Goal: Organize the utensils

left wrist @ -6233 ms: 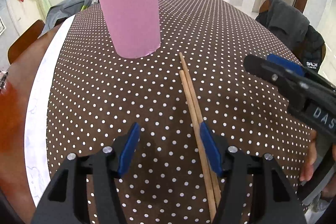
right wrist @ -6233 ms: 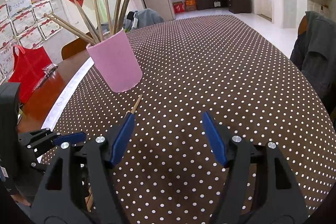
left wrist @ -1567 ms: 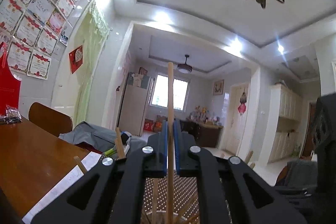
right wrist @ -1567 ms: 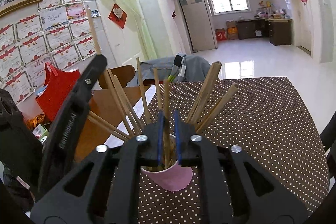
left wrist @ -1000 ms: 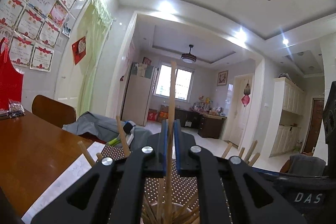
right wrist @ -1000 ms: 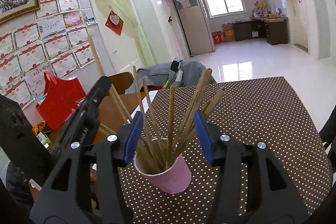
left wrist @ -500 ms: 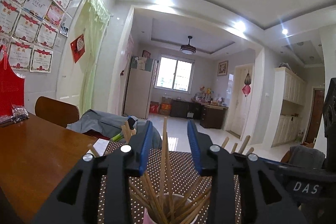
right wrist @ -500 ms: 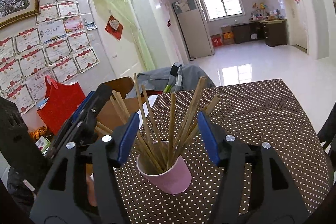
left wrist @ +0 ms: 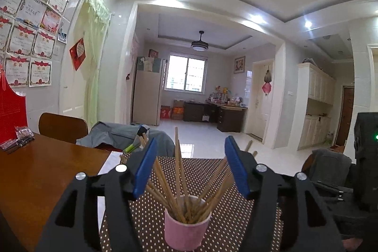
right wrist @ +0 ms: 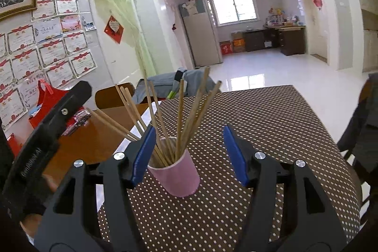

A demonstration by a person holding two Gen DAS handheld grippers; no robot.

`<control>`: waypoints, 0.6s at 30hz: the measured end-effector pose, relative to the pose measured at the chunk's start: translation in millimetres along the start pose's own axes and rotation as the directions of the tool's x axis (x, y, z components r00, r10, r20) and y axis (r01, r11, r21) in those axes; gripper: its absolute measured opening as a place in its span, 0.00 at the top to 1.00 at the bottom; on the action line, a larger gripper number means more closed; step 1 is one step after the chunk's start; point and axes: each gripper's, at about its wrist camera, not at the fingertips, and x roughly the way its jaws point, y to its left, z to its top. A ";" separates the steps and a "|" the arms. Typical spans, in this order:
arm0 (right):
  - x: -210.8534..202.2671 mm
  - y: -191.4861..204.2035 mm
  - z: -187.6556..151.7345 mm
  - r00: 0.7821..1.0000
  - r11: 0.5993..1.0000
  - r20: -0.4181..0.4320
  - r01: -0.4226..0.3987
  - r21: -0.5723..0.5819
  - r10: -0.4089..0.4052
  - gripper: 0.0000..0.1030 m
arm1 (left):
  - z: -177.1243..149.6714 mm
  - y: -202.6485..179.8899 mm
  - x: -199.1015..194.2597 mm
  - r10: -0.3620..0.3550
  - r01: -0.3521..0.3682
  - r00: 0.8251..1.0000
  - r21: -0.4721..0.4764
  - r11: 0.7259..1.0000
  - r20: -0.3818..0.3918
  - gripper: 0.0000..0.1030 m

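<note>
A pink cup stands upright on the worktop, on its brown cloth dotted with white, and it is full of wooden chopsticks that fan out above the rim, some nearly straight up, others leaning far to either side. In the left wrist view the left gripper is held close before the cup and a little above it; its jaws are opening, already spread wide, and the blue pads press on nothing, the sticks rising in the gap between them without being pinched. In the right wrist view the right gripper looks down on the same cup from somewhat higher; its jaws are also opening and stand well apart, and they hold nothing, though the left pad sits in front of the cup's rim and the lowest leaning sticks, so whether it touches them cannot be told. The left gripper's black body shows at the left edge of that view, beside the cup and over the bare wooden part of the worktop. A grey jacket lies at the far end.
</note>
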 end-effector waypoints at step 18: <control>-97.1 41.1 -25.1 0.981 0.988 0.157 0.132 -0.078 -0.118 0.24 | -3.0 2.3 -77.0 -0.018 0.021 0.998 0.054 0.998 -0.057 0.32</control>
